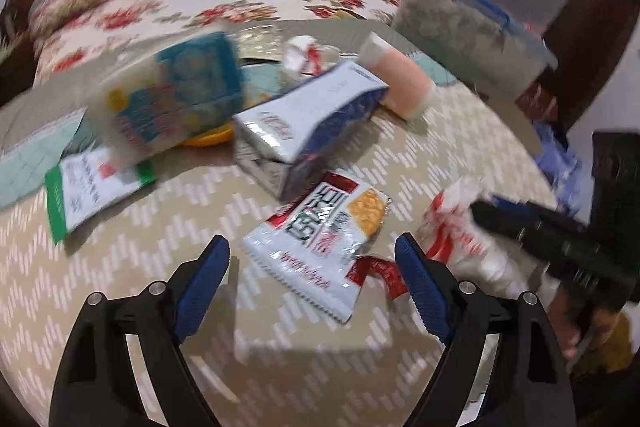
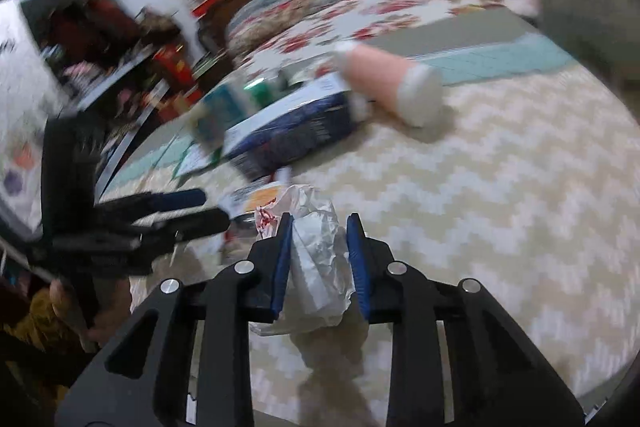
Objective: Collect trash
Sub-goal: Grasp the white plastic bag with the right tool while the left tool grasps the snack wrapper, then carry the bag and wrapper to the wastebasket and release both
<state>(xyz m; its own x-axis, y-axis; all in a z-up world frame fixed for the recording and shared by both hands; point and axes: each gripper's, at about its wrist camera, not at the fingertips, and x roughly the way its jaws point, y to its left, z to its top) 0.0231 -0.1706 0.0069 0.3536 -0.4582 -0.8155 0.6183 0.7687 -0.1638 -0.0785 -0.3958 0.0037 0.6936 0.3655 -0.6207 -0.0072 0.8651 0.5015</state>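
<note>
From the left wrist: your left gripper [image 1: 312, 259] stands wide apart and empty over the snack packet [image 1: 320, 251] lying flat on the patterned tablecloth [image 1: 140, 259]; the packet sits between the blue pads, nearer the right one, which touches nothing; come down so both pads straddle it, pinch a raised edge and avoid dragging the cloth.

From the right wrist: your right gripper [image 2: 318, 255] has its jaws drawn close around a crumpled white wrapper [image 2: 316, 259]; the left pad presses it, the right seems just to meet it, so I judge it clamped; squeeze firmly before lifting, since thin film slips; trash lies ahead around the blue carton [image 2: 296, 127].
</note>
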